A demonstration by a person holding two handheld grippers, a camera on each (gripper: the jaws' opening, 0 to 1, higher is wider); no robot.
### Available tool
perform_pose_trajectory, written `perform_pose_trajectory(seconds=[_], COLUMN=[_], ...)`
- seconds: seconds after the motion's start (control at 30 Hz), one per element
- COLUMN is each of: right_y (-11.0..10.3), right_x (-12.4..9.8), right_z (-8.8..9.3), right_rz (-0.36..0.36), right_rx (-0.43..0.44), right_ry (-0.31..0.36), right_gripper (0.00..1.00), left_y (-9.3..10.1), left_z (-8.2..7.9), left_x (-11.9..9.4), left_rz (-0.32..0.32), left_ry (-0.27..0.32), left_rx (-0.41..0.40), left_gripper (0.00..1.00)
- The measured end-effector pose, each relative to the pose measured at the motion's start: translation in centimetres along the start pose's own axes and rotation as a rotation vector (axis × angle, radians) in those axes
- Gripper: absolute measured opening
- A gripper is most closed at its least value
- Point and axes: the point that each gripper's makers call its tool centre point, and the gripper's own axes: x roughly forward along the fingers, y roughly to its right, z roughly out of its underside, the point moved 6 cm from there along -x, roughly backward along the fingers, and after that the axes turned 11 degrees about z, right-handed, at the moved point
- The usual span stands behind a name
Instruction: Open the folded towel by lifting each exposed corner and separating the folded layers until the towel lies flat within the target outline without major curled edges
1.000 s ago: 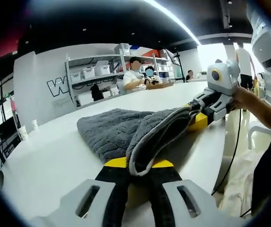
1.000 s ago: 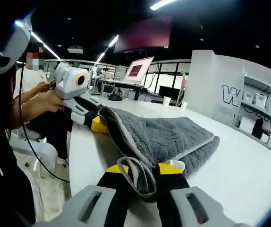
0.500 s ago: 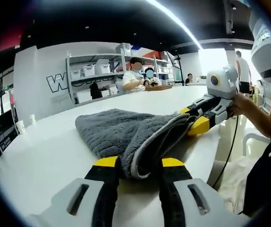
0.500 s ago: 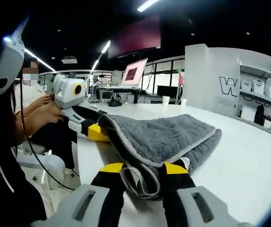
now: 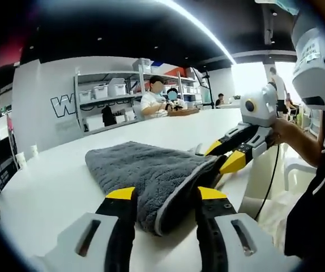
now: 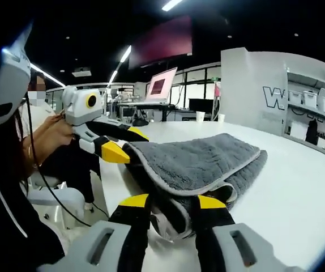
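Both grippers' parted fingers (image 5: 121,195) astride towel (image 5: 140,170) edge

The grey plush folded towel (image 5: 142,173) with pale trimmed edges (image 6: 196,164) lies in layers on the white table (image 5: 49,187), near its edge.

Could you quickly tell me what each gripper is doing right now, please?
Left gripper: open, jaws on either side of the grey towel edge.
Right gripper: open, jaws on either side of the towel's other corner.
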Motion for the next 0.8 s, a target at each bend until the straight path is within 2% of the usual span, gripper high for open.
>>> perform_pose_trajectory(seconds=[0.17,0.27,0.37,0.7,0.8], right_y=[0.0,0.2,0.2,0.3,0.2], right_x=[-0.2,-0.2,-0.2,-0.4,-0.6], right_z=[-0.3,-0.3,-0.4,-0.8,-1.3], right_rz=[-0.008,-0.010,-0.009,-0.018,-0.038], right_rx=[0.031,0.081,0.082,0.122,0.134], right_ry=[0.010,0.009,0.011,0.037,0.067], right_gripper=[0.27,0.26,0.25,0.21,0.15], left_y=[0.2,0.1,0.8,2.3,2.6], left_z=[-0.4,-0.1,-0.3,-2.0,-2.4], left_x=[0.1,0.6,1.2,3.0,3.8], left_rz=[0.007,-0.029,-0.014,0.026,0.033], left_ry=[0.000,-0.068,-0.104,-0.126,-0.133], left_rx=[0.020,0.089,0.138,0.273,0.305], left_gripper=[0.39,0.39,0.39,0.35,0.35])
